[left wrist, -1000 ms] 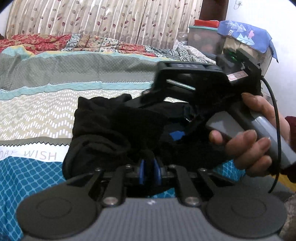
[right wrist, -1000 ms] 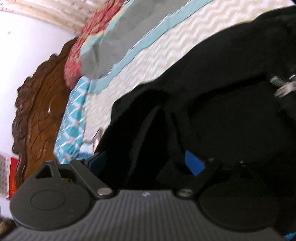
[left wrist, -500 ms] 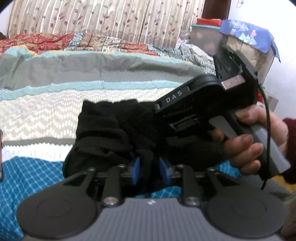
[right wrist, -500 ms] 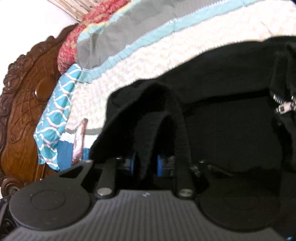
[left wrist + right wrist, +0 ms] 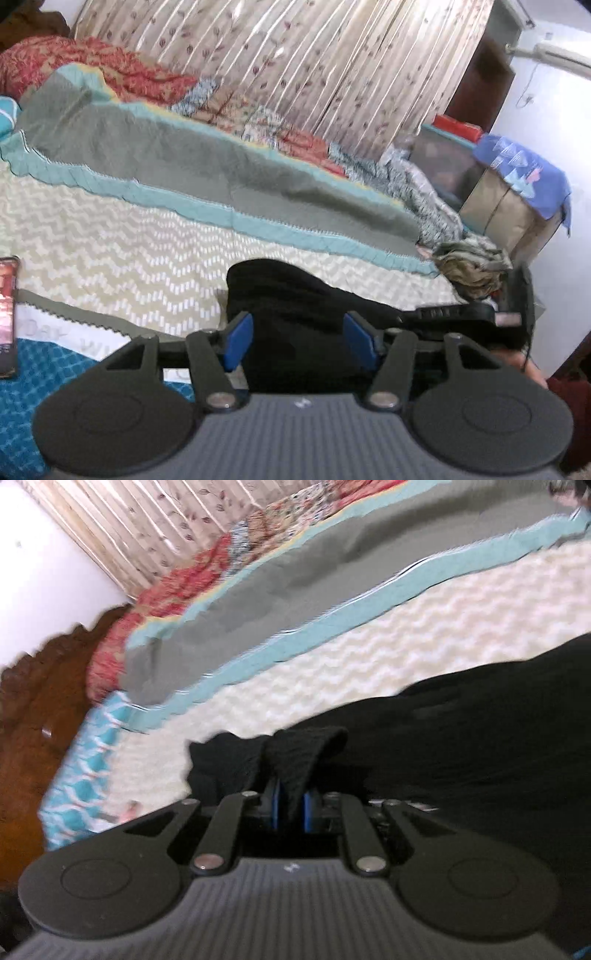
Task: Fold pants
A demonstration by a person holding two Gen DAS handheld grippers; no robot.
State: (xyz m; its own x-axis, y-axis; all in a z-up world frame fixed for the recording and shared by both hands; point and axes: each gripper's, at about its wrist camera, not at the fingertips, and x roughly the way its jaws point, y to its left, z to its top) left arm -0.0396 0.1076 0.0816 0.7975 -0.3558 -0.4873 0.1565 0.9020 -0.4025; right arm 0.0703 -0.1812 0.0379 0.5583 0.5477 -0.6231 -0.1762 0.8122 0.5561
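Note:
Black pants (image 5: 295,291) lie bunched on the patterned bedspread (image 5: 129,251) near its front edge. My left gripper (image 5: 299,341) hovers just above them; its jaws are opening, and the blue pads (image 5: 238,341) stand apart from the cloth seen between them. In the right wrist view the pants (image 5: 480,720) spread to the right. My right gripper (image 5: 291,808) is closing, its pads pinched on a ribbed black fold of the pants (image 5: 299,760). The right gripper's black body (image 5: 454,315) shows low at the right of the left wrist view.
A phone (image 5: 7,314) lies on the bedspread at the far left. A carved wooden headboard (image 5: 29,709) borders the bed. Boxes under a blue cloth (image 5: 517,173) and a crumpled cloth (image 5: 472,266) sit past the bed's right end. Curtains (image 5: 295,66) hang behind.
The left jaws went from shut on the black cloth to apart, and that gripper rose and rolled. The right jaws went from wide to pinched on a fold of the pants.

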